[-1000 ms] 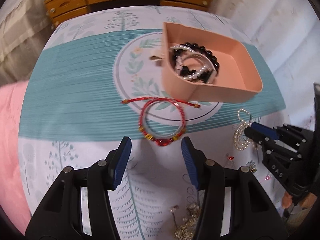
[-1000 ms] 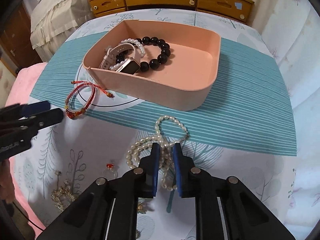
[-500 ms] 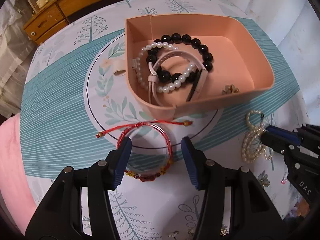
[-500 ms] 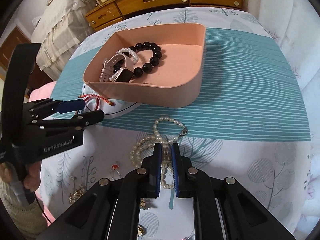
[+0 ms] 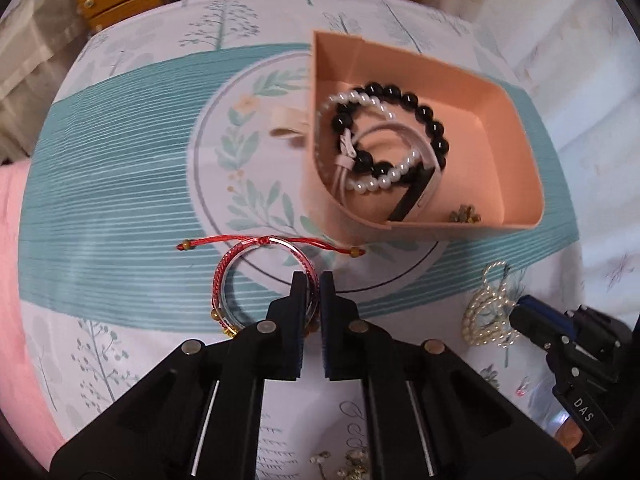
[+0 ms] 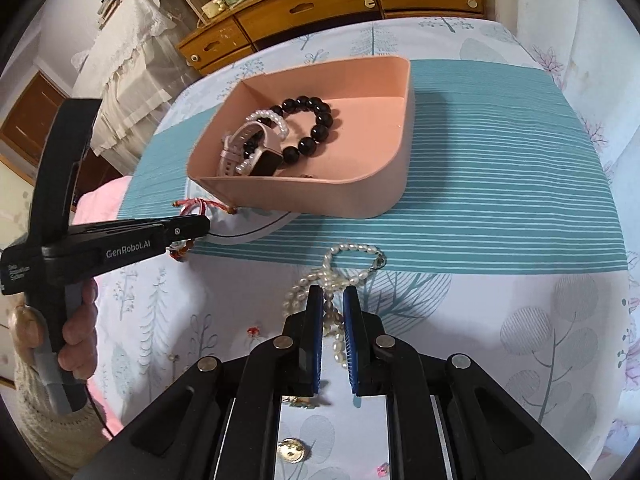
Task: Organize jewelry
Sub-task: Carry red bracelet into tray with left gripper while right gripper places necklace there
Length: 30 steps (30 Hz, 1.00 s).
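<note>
The left gripper [image 5: 314,286] has its jaws pinched on the right side of the red bracelet [image 5: 240,272], which lies on the cloth [image 5: 120,184] just ahead of it. Ahead and to its right sits the pink tray [image 5: 520,168], its near wall close to the bracelet's cord; bare cloth stretches off to the left.

The right gripper [image 6: 331,304] is narrowed around a strand of the pearl necklace [image 6: 340,264], with a slight gap either side, so I cannot tell if it grips. The tray's front wall stands just beyond the necklace, and open cloth lies to the right.

In the tray I count one black bead bracelet [image 6: 316,120], one pearl bracelet [image 5: 384,180], one watch [image 6: 256,148] and a small gold piece [image 5: 464,216]. On the cloth: one red bracelet, one necklace.
</note>
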Available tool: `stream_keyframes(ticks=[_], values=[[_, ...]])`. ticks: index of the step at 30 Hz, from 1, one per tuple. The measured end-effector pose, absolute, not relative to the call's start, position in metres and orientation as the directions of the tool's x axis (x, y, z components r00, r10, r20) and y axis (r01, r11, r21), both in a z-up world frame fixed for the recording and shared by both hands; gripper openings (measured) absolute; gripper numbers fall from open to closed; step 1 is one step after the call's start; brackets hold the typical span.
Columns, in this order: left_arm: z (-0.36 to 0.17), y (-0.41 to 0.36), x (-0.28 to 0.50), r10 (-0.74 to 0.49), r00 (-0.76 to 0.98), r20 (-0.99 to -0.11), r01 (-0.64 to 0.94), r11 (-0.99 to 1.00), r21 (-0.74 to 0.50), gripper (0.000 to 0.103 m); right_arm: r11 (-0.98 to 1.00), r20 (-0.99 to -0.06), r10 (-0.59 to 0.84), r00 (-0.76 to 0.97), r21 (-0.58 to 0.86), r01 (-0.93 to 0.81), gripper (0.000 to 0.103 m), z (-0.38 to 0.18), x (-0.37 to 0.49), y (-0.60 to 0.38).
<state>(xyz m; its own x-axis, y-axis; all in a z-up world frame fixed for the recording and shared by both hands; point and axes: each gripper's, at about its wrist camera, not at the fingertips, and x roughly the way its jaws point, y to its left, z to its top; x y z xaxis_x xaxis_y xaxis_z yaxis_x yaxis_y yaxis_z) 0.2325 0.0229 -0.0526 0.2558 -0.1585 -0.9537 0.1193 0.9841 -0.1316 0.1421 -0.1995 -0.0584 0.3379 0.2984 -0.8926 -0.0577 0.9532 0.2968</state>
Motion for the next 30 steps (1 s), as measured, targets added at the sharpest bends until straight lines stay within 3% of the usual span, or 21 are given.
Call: stream_keyframes(ticks=[8, 20, 30], values=[[0.009, 0.021, 0.208, -0.187, 0.369, -0.910, 0.142, 0.979, -0.143, 0.004, 0.936, -0.855, 0.347, 0.384, 0.344, -0.080, 0.010, -0.025, 0.133, -0.207], [0.101, -0.013, 0.182, -0.244, 0.501, -0.830, 0.222, 0.964, -0.149, 0.004, 0.926, -0.761, 0.370, 0.532, 0.346, -0.150, 0.010, 0.071, 0.130, -0.215], [0.115, -0.038, 0.200, -0.307, 0.551, -0.776, 0.233, 0.949, -0.210, 0.004, 0.932, -0.703, 0.345, 0.622, 0.336, -0.137, 0.010, 0.124, 0.161, -0.221]])
